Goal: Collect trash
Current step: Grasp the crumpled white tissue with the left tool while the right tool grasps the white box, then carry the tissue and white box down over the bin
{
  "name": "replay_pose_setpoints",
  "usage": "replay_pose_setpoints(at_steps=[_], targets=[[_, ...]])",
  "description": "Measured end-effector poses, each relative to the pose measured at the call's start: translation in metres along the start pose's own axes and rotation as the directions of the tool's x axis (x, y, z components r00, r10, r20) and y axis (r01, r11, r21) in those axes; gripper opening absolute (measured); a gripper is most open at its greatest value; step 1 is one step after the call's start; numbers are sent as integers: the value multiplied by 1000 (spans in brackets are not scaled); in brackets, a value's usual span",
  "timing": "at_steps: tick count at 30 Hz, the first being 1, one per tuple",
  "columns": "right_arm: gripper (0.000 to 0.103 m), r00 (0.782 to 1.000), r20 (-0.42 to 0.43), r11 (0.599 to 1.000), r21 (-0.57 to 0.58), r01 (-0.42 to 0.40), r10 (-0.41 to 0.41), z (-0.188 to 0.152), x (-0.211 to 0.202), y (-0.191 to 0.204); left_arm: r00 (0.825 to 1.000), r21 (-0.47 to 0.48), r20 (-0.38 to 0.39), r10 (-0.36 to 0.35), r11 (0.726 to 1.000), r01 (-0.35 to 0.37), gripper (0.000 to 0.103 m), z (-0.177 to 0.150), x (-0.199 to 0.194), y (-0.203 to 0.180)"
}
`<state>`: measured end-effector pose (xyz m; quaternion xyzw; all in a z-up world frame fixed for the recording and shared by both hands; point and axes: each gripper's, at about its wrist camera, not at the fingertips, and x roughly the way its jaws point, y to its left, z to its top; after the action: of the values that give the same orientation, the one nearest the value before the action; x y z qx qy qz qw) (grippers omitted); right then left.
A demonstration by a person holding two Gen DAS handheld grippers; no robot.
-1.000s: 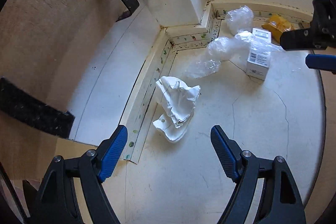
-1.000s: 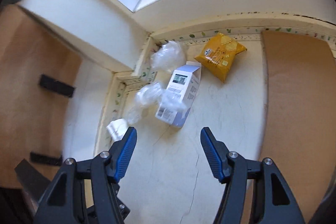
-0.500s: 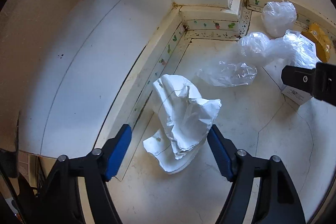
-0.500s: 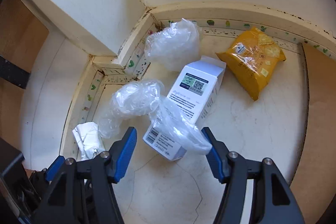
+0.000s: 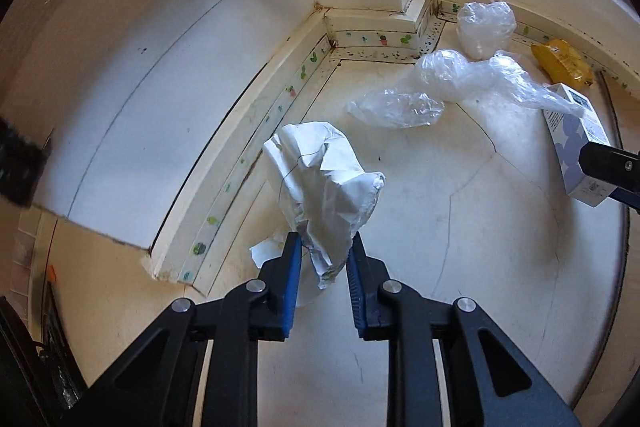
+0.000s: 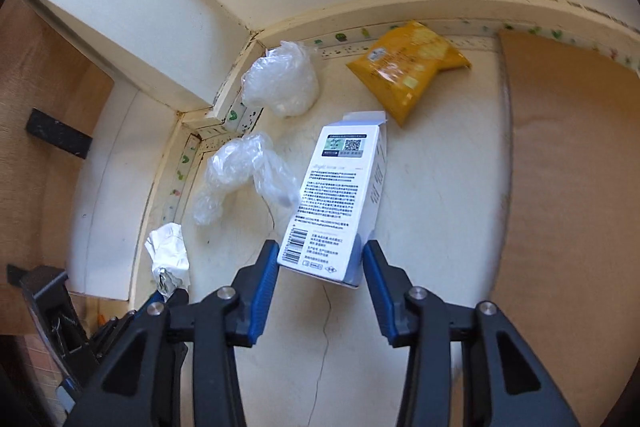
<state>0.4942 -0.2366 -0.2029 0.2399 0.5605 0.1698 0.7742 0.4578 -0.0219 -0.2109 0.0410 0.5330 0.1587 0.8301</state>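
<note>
Left gripper [image 5: 322, 259]: jaws just closing, now pinching lower end of crumpled paper [image 5: 324, 179], on floor [image 5: 460, 247] beside skirting strip [image 5: 224, 195].
Right gripper [image 6: 320, 267]: jaws just closing around near end of white box [image 6: 340, 199]; both pads at box sides, grasping it.
Clear plastic wrap [image 6: 240, 179] just left of box.
Plastic bag [image 6: 282, 79] in corner.
Yellow snack packet [image 6: 408, 67] beyond box, near wall.

The white carton [image 5: 576, 143] is partly hidden behind the right gripper (left wrist view), its small print unreadable
</note>
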Motion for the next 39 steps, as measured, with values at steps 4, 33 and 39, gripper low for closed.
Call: replay_pose_setpoints(at_steps=[4, 33, 39], targets=[[42, 999, 6, 999, 11, -44, 44, -22, -21, -4, 999, 0, 3, -51, 999, 51, 19, -30, -24, 8], [40, 984, 178, 999, 47, -18, 9, -289, -137, 96, 929, 177, 115, -352, 927, 329, 18, -207, -156, 118], [40, 986, 163, 999, -20, 36, -32, -345, -156, 118, 919, 216, 98, -382, 909, 355, 18, -247, -162, 115]])
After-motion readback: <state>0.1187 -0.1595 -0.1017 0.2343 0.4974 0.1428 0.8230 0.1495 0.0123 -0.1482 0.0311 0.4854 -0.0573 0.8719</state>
